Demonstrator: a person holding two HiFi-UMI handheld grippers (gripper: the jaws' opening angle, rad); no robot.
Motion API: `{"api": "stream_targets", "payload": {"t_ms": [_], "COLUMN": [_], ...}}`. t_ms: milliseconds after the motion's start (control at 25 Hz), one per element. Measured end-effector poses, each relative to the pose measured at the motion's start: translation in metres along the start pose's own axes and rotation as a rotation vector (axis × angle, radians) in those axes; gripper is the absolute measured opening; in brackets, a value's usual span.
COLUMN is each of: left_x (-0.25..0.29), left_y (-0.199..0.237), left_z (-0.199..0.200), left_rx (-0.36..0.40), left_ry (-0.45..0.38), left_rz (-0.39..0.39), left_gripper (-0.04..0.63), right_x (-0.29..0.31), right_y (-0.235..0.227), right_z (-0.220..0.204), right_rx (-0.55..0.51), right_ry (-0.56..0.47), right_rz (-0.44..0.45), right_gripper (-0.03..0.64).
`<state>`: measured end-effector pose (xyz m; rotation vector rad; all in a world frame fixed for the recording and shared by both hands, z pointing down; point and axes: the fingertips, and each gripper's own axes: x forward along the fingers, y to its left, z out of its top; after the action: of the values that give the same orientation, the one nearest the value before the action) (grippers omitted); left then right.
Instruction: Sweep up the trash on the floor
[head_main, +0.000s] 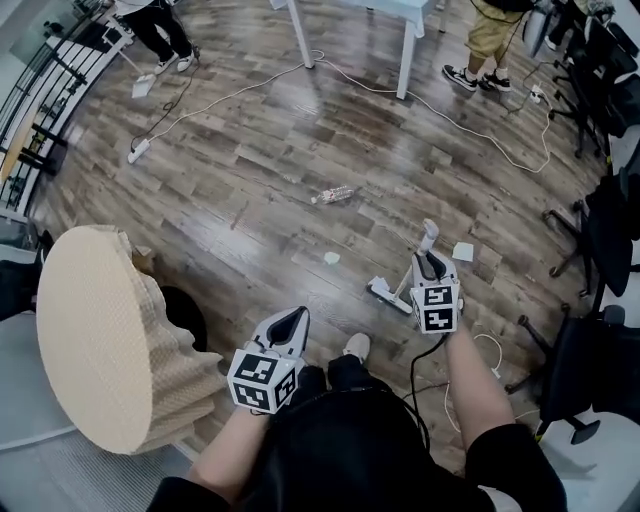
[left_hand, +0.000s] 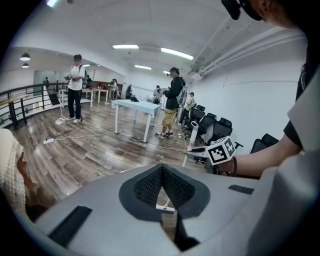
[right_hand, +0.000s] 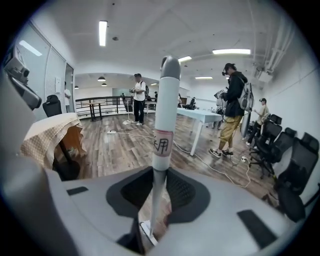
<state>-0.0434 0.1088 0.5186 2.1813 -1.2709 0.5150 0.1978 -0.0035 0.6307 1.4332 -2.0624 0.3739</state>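
Observation:
My right gripper (head_main: 432, 264) is shut on the white upright handle (head_main: 428, 236) of a broom whose flat head (head_main: 384, 290) rests on the wooden floor by my feet. In the right gripper view the handle (right_hand: 165, 115) rises between the jaws of the right gripper (right_hand: 157, 175). My left gripper (head_main: 291, 324) hangs shut with nothing in it, left of my shoe; the left gripper (left_hand: 161, 168) has its pads meeting. A crushed plastic bottle (head_main: 333, 194), a small paper scrap (head_main: 331, 258) and a white paper piece (head_main: 463, 251) lie on the floor ahead.
A round table with a beige cloth (head_main: 90, 330) stands close on my left. White cables (head_main: 470, 128) cross the floor. Black office chairs (head_main: 600, 240) line the right side. White table legs (head_main: 405, 55) and two standing people are further off.

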Motion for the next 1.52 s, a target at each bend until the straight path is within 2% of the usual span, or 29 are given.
{"api": "stream_targets", "payload": {"t_ms": [200, 480, 760, 920, 1240, 1520], "left_x": [-0.007, -0.004, 0.002, 0.004, 0.007, 0.029], "left_y": [0.008, 0.006, 0.006, 0.007, 0.034, 0.072], "left_z": [0.006, 0.013, 0.018, 0.027, 0.031, 0.044], "left_rx": [-0.019, -0.008, -0.004, -0.001, -0.032, -0.04], "left_ry": [-0.013, -0.023, -0.025, -0.042, -0.052, -0.056], "left_rz": [0.05, 0.052, 0.05, 0.055, 0.065, 0.017], "left_gripper": [-0.003, -0.003, -0.003, -0.003, -0.003, -0.003], "right_x": [0.009, 0.01, 0.008, 0.003, 0.004, 0.023], "right_y": [-0.012, -0.036, -0.051, -0.056, -0.023, 0.011], "right_z": [0.016, 0.025, 0.031, 0.05, 0.088, 0.103], "right_rx": [0.01, 0.054, 0.061, 0.056, 0.073, 0.231], "right_ry": [-0.02, -0.042, -0.051, -0.087, -0.1, -0.033], "right_rz": [-0.039, -0.128, -0.154, -0.152, -0.142, -0.151], "right_gripper": [0.092, 0.091, 0.089, 0.089, 0.087, 0.087]}}
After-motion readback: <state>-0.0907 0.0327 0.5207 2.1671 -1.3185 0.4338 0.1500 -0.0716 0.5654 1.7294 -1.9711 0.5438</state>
